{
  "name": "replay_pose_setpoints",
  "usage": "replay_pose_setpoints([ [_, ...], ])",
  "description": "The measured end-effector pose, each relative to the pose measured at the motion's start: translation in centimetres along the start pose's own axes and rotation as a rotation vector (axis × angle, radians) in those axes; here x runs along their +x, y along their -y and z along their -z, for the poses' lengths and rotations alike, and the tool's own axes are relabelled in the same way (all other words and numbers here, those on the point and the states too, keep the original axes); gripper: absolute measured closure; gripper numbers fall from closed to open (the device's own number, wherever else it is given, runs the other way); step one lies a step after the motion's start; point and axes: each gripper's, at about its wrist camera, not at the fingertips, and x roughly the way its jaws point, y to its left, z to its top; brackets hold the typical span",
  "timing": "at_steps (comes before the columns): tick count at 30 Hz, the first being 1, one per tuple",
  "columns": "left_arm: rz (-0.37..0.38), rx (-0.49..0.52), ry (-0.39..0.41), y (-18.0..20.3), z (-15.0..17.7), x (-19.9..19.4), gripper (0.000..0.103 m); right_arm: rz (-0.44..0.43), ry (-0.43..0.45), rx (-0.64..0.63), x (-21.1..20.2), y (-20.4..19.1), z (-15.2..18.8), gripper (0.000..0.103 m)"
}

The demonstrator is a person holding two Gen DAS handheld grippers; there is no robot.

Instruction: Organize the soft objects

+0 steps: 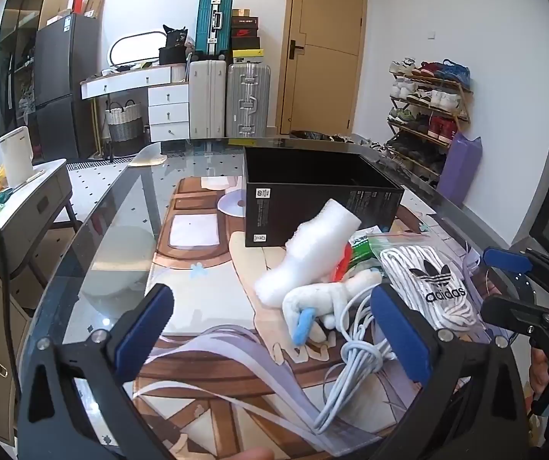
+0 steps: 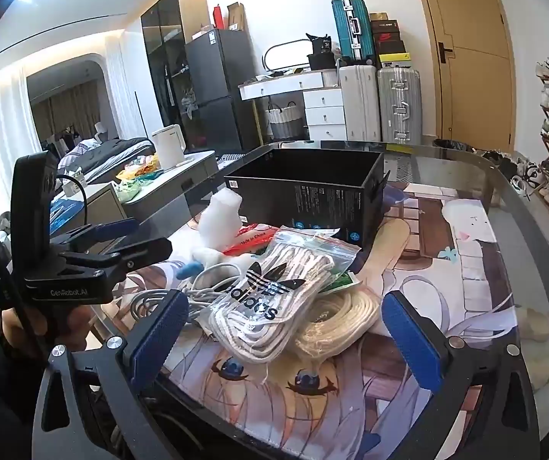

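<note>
Right wrist: clear zip bag holds coiled white laces.

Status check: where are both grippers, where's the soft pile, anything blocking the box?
Left gripper and right gripper open, empty, short of the pile. Laces bag, foam piece, plush toy, cable heaped before black box. Box open, unobstructed.

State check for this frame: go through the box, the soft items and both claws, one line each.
black box: open-topped, no contents visible
zip bag of laces: sealed, atop the pile
white cable: bundled
foam piece: lying outside the box
left claw: open, empty
right claw: open, empty
</note>
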Motion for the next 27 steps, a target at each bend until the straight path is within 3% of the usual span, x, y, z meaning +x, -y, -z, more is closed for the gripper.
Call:
replay_pose_setpoints([
  [27,-0.066,0.0,-0.002,-0.18,-0.14,-0.83,0.0,-0.009,0.01,-0.019,-0.14,-0.51,0.27,0.001],
])
